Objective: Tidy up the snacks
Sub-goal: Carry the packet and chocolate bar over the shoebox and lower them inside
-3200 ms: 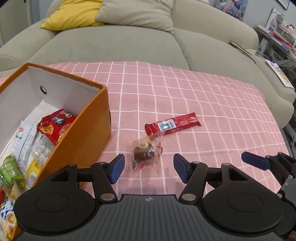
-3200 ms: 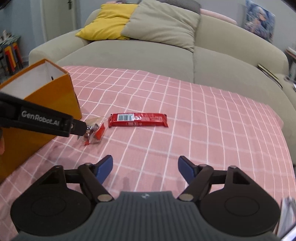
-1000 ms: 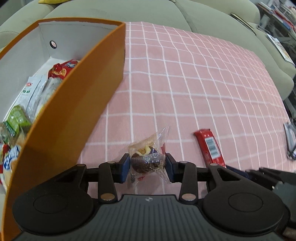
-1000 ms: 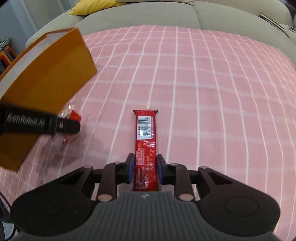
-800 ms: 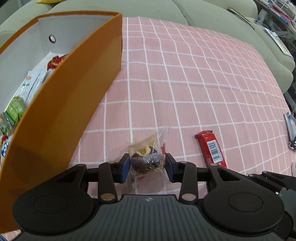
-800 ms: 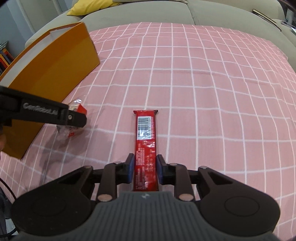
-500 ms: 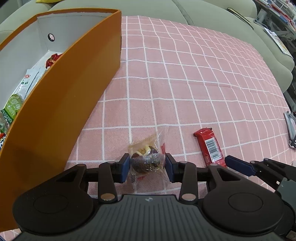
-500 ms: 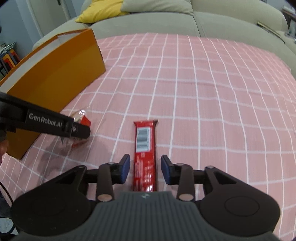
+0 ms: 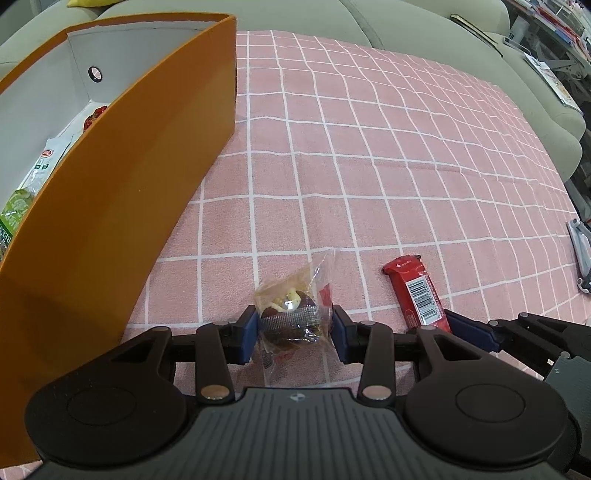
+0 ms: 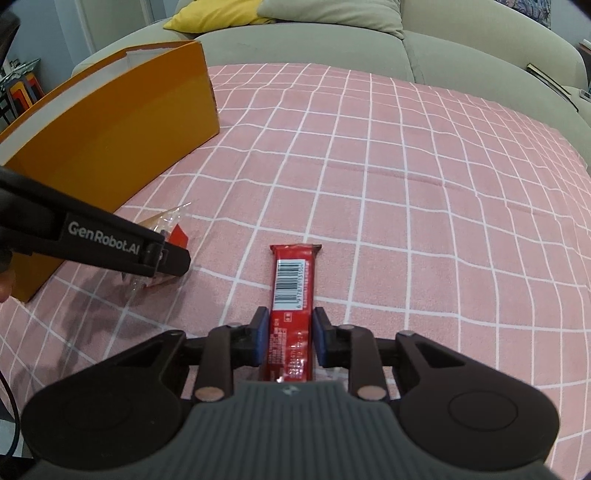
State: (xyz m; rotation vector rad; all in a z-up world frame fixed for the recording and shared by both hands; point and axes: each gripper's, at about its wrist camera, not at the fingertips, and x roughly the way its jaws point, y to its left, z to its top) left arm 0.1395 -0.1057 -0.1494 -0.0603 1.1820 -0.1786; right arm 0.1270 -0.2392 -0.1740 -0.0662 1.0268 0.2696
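A chocolate cake in a clear wrapper [image 9: 291, 314] sits between the blue pads of my left gripper [image 9: 293, 332], which is shut on it just above the pink checked cloth [image 9: 369, 166]. The orange box [image 9: 110, 192] stands close on the left. A red snack bar [image 10: 293, 280] lies lengthwise between the pads of my right gripper [image 10: 290, 339], whose jaws are closing and press its near end. In the right wrist view the left gripper [image 10: 170, 258] reaches in from the left over the wrapped cake [image 10: 171, 221]. The red bar [image 9: 417, 295] also shows in the left wrist view.
Several snack packets [image 9: 22, 199] lie inside the orange box [image 10: 110, 140]. A grey sofa [image 10: 461, 37] with a yellow cushion [image 10: 218, 14] runs behind the cloth. A grey metal object [image 9: 581, 247] lies at the cloth's right edge.
The right jaws opened off the red bar, then closed on it again. The left gripper kept its hold on the wrapped cake and barely moved.
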